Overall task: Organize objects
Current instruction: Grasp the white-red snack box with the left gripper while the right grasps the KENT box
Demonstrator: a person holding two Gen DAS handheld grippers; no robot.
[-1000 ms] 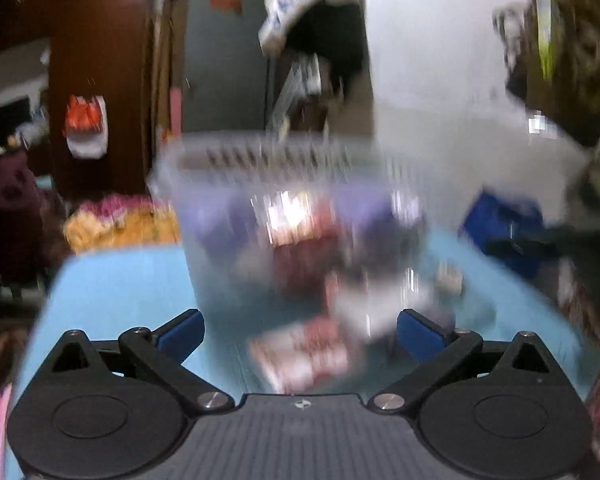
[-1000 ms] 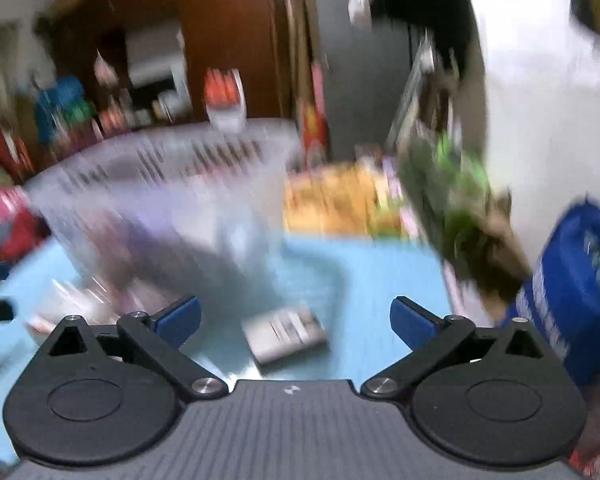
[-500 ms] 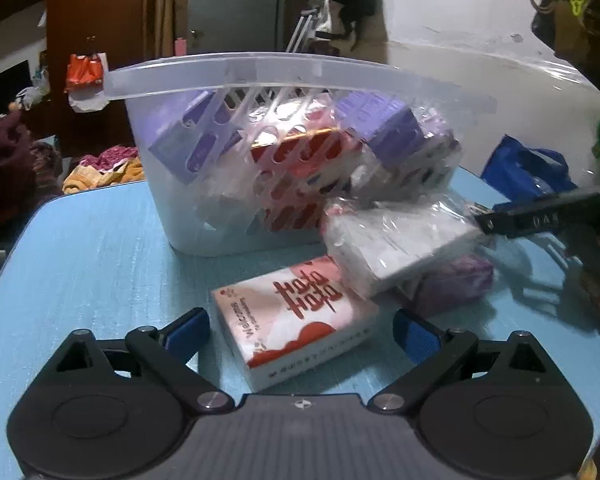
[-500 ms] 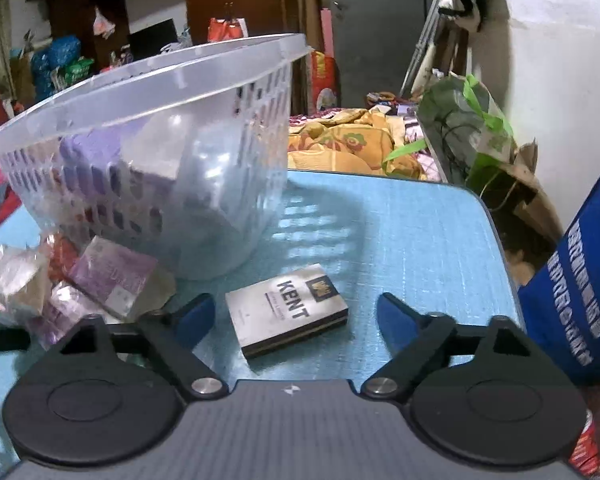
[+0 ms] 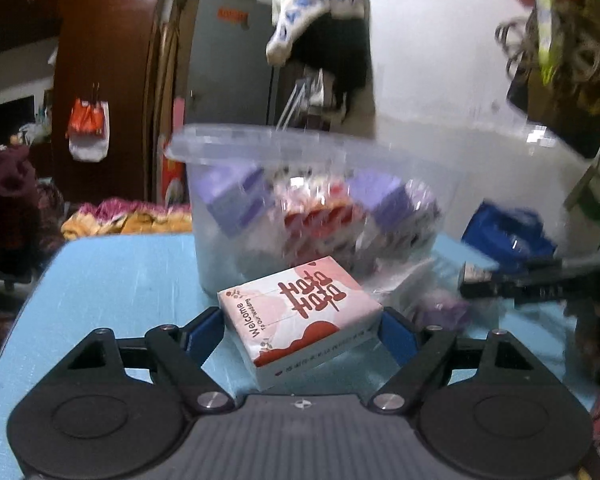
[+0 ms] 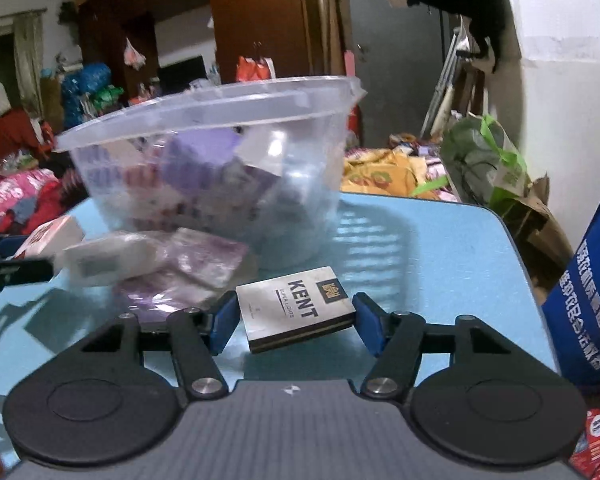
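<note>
A clear plastic basket (image 5: 316,148) (image 6: 220,104) full of purple and red packs stands on a blue table (image 5: 112,280) (image 6: 440,248). My left gripper (image 5: 300,326) is shut on a pink-and-white tissue pack (image 5: 300,312), lifted slightly, in front of the basket. My right gripper (image 6: 292,316) is shut on a silver Kent cigarette box (image 6: 296,308), held a little above the table. White and purple wrapped packs (image 6: 152,260) lie on the table beside the basket. The left gripper's arm shows at the left edge of the right wrist view.
A blue bag (image 6: 588,300) stands at the table's right edge. A green bag (image 6: 484,164) and piled clothes lie beyond the table. A white wall is at the right.
Both grippers have closed: the left on the tissue pack, the right on the Kent box. Both items now sit lifted between the fingers.
</note>
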